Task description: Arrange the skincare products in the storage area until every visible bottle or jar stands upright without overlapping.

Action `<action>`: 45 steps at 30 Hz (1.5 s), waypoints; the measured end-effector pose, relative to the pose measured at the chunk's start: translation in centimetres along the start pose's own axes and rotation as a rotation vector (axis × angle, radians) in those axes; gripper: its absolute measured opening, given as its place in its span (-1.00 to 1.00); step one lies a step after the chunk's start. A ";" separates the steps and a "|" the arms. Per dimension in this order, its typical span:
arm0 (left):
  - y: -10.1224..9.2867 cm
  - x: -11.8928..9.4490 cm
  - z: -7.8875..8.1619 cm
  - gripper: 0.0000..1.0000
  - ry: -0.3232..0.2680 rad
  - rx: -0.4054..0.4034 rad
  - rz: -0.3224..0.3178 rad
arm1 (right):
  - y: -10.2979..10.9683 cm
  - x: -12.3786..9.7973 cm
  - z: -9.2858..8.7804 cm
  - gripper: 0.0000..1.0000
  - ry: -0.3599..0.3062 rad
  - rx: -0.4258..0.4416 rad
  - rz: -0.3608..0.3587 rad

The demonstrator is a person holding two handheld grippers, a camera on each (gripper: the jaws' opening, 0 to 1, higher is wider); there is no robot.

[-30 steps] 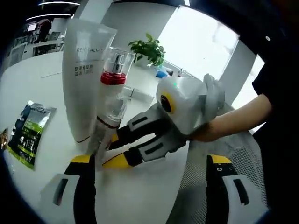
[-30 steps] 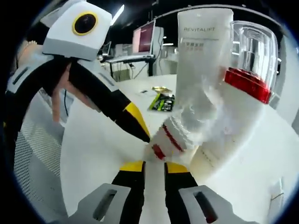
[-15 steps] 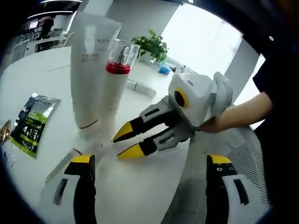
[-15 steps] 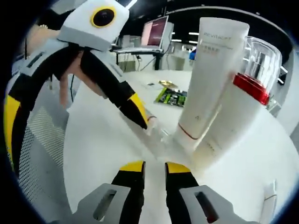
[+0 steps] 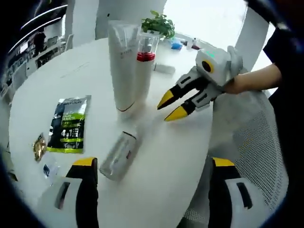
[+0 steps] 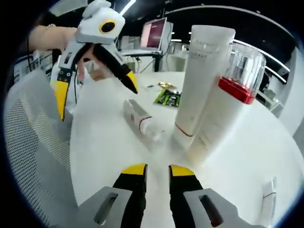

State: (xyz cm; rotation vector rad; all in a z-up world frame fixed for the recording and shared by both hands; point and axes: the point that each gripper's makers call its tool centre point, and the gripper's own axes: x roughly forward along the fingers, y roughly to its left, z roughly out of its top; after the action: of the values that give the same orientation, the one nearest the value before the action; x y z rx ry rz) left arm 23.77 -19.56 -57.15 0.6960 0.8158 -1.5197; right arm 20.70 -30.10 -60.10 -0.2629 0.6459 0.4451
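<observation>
A round white table (image 5: pixel 156 180) carries everything, with a white mesh chair (image 5: pixel 256 147) at its edge. In the left gripper view, a tall white tube (image 5: pixel 122 66) stands upright near the table's middle, and a white bottle with a red collar and clear cap (image 5: pixel 144 61) stands upright just beside it, touching or nearly touching it; whether they meet cannot be told. In the right gripper view the same tube (image 6: pixel 202 80) and red-collared bottle (image 6: pixel 223 107) stand side by side on the table (image 6: pixel 104 156).

A clear bottle (image 5: pixel 118 154) lies on its side on the table, near the foot of the tube but apart from it; in the right gripper view it (image 6: pixel 140 118) lies between the tube and the left gripper (image 6: pixel 92 83).

A green and black sachet (image 5: pixel 69 124) lies flat to one side, with a small gold packet (image 5: pixel 39 146) close beside it. A potted plant (image 5: pixel 160 24) stands at the table's far edge.

The left gripper (image 5: pixel 152 173) hangs above the table edge with its jaws spread wide and nothing between them. The right gripper (image 5: pixel 172 105), held in a person's hand (image 5: pixel 237 85), hovers over the table clear of the bottles; in its own view the right gripper (image 6: pixel 154 171) has its jaws drawn narrow, a small gap between the yellow tips, holding nothing.
</observation>
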 end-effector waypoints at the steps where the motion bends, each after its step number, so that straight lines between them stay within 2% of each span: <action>1: 0.4 0.1 -0.1 0.72 0.031 0.025 0.009 | -0.1 -0.4 0.1 -0.78 -0.002 0.001 -0.005; 3: 1.0 0.5 -0.1 0.63 0.065 0.062 0.016 | -0.2 -1.1 0.3 -0.78 -0.008 0.006 -0.011; 8: 2.4 1.8 -0.1 0.23 0.158 0.162 0.044 | -1.0 -3.2 0.7 -0.74 -0.032 0.031 -0.048; 10: 2.7 2.3 -0.2 0.09 0.198 0.195 0.049 | -1.5 -4.3 0.5 -0.73 -0.042 0.048 -0.062; 12: 3.4 3.0 -0.4 0.03 0.225 0.232 0.049 | -2.1 -5.3 -0.1 -0.73 -0.038 0.060 -0.086; 15: 3.9 3.5 -0.2 -0.14 0.245 0.279 0.063 | -2.9 -7.1 -0.9 -0.73 -0.022 0.080 -0.127; 20: 4.3 4.5 0.6 -0.33 0.229 0.286 0.056 | -4.0 -9.8 -2.5 -0.73 -0.007 0.135 -0.187; 25: 4.4 4.5 0.8 -0.35 0.260 0.293 0.069 | -4.4 -11.5 -2.5 -0.73 -0.017 0.160 -0.218; 29: 5.1 4.6 0.1 -0.45 0.300 0.312 0.079 | -4.7 -12.4 -3.1 -0.73 -0.004 0.160 -0.236; 32: 5.0 4.8 0.1 -0.54 0.291 0.317 0.058 | -4.9 -12.8 -3.1 -0.73 -0.011 0.177 -0.243; 35: 5.1 4.8 0.0 -0.56 0.302 0.331 0.066 | -4.8 -12.9 -3.0 -0.74 -0.014 0.182 -0.245; 38: 5.0 5.0 0.6 -0.53 0.269 0.378 0.078 | -4.4 -12.7 -2.8 -0.74 -0.016 0.187 -0.232; 39: 5.3 4.9 0.5 -0.54 0.276 0.352 0.095 | -4.3 -12.6 -2.7 -0.74 -0.014 0.180 -0.228; 42: 5.4 5.0 0.4 -0.54 0.257 0.325 0.078 | -3.6 -12.2 -2.2 -0.76 -0.024 0.148 -0.178; 45: 4.9 4.8 0.4 -0.55 0.209 0.279 0.062 | -2.6 -11.7 -1.4 -0.77 -0.030 0.089 -0.099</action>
State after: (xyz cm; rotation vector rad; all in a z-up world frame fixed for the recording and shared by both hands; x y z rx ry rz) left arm 28.13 -22.87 -61.33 1.0905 0.7355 -1.5372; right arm 12.91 -36.56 -53.61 -0.2026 0.6189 0.3236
